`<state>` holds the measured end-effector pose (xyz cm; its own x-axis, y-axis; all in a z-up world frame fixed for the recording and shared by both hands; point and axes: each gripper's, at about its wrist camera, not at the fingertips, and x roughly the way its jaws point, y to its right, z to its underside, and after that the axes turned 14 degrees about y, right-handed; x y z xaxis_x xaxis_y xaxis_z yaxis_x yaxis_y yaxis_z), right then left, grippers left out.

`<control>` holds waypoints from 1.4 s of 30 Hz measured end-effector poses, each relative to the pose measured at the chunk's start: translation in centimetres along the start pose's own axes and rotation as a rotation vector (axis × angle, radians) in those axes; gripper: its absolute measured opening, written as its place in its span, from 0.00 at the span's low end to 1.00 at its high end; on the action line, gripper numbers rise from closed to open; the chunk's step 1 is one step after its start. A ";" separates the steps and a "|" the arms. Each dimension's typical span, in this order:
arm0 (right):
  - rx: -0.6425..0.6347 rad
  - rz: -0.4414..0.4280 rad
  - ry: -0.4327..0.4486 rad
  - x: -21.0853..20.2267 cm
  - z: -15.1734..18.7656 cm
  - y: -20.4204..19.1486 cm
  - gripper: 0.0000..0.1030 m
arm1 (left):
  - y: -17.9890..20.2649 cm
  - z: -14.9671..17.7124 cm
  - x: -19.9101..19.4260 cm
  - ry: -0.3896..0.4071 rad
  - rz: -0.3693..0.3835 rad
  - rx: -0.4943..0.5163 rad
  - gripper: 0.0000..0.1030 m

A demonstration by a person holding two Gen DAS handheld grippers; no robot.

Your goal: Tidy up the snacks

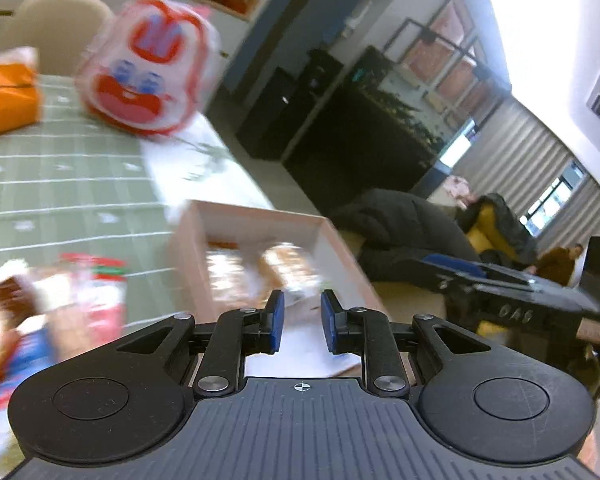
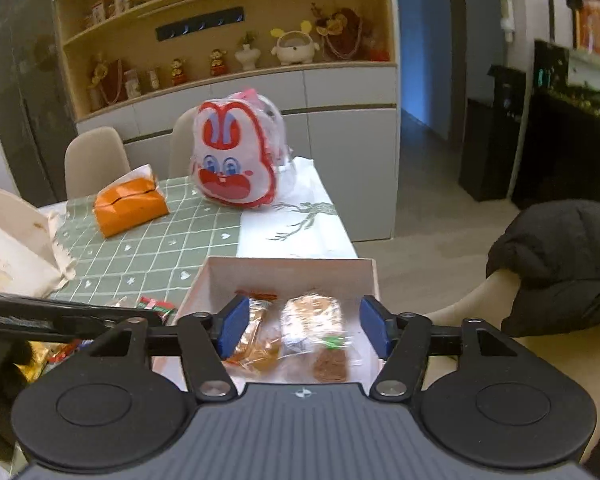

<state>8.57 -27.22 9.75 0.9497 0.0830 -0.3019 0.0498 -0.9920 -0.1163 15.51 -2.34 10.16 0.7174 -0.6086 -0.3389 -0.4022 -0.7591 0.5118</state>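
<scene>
A pale pink box (image 2: 296,270) stands at the table's near right corner with several clear-wrapped snacks (image 2: 312,316) in it. It also shows blurred in the left wrist view (image 1: 260,220). My right gripper (image 2: 302,330) is open wide and empty, just above the box's near end. My left gripper (image 1: 302,320) is open with a narrow gap and empty, over the box's near edge. Loose snack packets (image 1: 88,292) lie on the green checked cloth left of the box; they also show in the right wrist view (image 2: 152,306).
A rabbit-face snack bag (image 2: 236,160) and an orange tissue pack (image 2: 130,202) stand farther back on the table. A white bag (image 2: 16,240) is at the left. Chairs stand behind the table, and one with a black coat (image 2: 560,264) at the right.
</scene>
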 end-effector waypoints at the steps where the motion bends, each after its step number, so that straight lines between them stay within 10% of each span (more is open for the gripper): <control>1: -0.007 -0.006 0.002 -0.3 -0.1 -0.7 0.69 | -1.1 0.0 -1.7 0.032 -0.036 0.003 0.23; 7: -0.039 -0.095 -0.010 0.1 -0.6 -8.0 0.76 | -9.2 1.5 -11.1 0.241 -0.377 -0.021 0.23; 12: -0.056 -0.189 -0.129 3.8 1.5 -16.3 0.76 | -13.9 1.6 -13.8 0.218 -0.572 -0.034 0.23; 19: -0.133 -0.280 -0.225 9.3 4.3 -25.6 0.76 | -18.7 1.6 -13.8 0.101 -0.634 -0.113 0.23; 30: -0.278 -0.327 -0.324 18.3 7.9 -32.6 0.82 | -19.8 0.9 -15.8 0.153 -0.584 -0.192 0.23; 35: -0.198 -0.343 -0.324 15.9 6.9 -31.0 0.43 | -19.3 1.1 -15.9 0.152 -0.576 -0.175 0.23; 42: -0.111 -0.433 -0.295 7.8 7.3 -25.5 0.31 | -19.3 1.9 -14.0 0.088 -0.592 -0.150 0.23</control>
<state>12.50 -0.54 3.46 0.7089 0.4940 -0.5034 0.4651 -0.8640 -0.1929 12.14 20.37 3.54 0.8415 -0.0680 -0.5360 0.1583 -0.9175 0.3649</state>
